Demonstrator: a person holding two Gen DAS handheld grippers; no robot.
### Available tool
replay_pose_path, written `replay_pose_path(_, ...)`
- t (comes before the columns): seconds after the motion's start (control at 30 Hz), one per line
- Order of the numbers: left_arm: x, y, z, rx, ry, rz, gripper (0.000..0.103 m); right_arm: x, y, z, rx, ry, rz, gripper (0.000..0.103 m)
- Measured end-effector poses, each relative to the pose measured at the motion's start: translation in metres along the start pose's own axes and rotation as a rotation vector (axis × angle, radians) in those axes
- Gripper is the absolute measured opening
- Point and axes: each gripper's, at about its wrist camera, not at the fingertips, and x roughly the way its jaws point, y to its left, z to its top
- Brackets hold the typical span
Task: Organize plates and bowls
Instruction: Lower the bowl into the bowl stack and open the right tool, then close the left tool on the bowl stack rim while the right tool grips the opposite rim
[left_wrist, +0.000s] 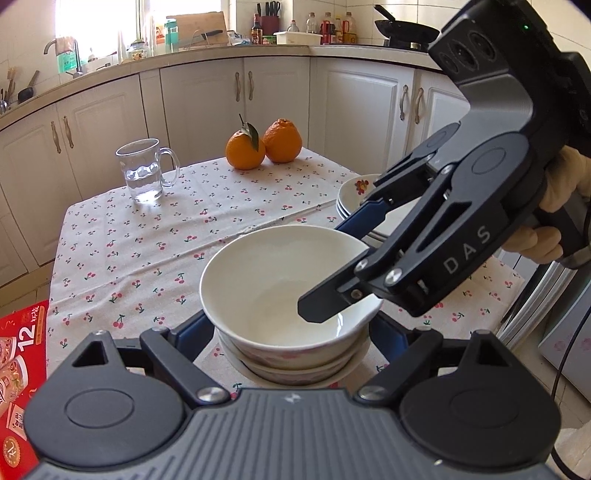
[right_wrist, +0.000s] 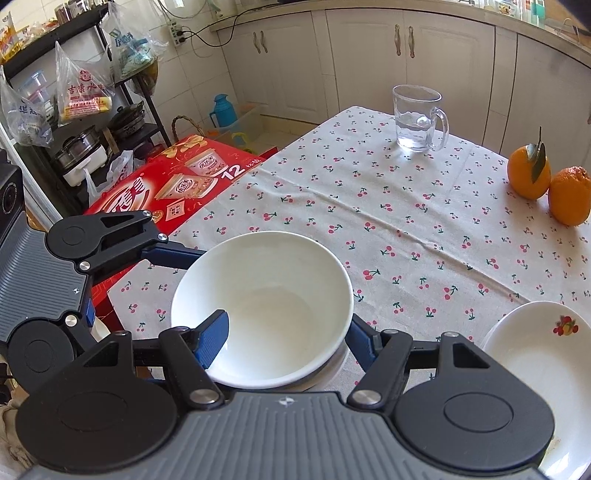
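bowl pinched over the stack, plates waiting at right

from my left claw's camera, going left to right: a red box (left_wrist: 22, 369) pokes in at the table's edge, then a glass mug (left_wrist: 144, 171) with water on the cherry cloth (left_wrist: 147, 251), then two oranges (left_wrist: 264, 146) touching each other near the far edge. in the middle sits the white bowl (left_wrist: 273, 280), nested on top of the bowl stack (left_wrist: 295, 365). my left claw (left_wrist: 295, 334) is spread, its blue fingers flanking the lower bowls; i cannot tell whether they touch. my right claw (left_wrist: 338, 269) comes in from the right, held by a gloved hand (left_wrist: 546, 218), and pinches the top bowl's rim: one finger inside, the other outside. behind it the plates (left_wrist: 354, 195) lie piled near the table's right edge.

from my right claw's camera the same grip shows: the blue pad (right_wrist: 212, 338) sits inside the bowl (right_wrist: 266, 306) against its wall, the other finger outside the rim. the left claw (right_wrist: 177, 254) reaches in from the left, just beside the bowl. the top plate (right_wrist: 535, 350) lies at right, apart from the bowls.
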Motion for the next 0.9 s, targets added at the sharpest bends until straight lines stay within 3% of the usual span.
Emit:
replay_pose_path(0.3, 0.002, 0.005, -0.003, -0.015, 0.012, -0.026, 0.092, 0.002, 0.003, -0.004, -0.021, -0.001, -0.013, 0.076)
replay_pose_path(0.4, -0.003, 0.002, -0.004, 0.013, 0.004, -0.01, 0.092, 0.002, 0.005, -0.004, -0.029, -0.004, -0.011, 0.081)
replay_pose_path(0.53, -0.012, 0.003, -0.005, 0.044, -0.003, 0.003, 0.095, -0.006, 0.011, -0.007, -0.057, -0.04, -0.019, 0.099)
replay_pose_path(0.9, -0.03, 0.008, -0.018, 0.145, 0.032, -0.049, 0.099, -0.032, 0.032, -0.044, -0.189, -0.101, -0.097, 0.103)
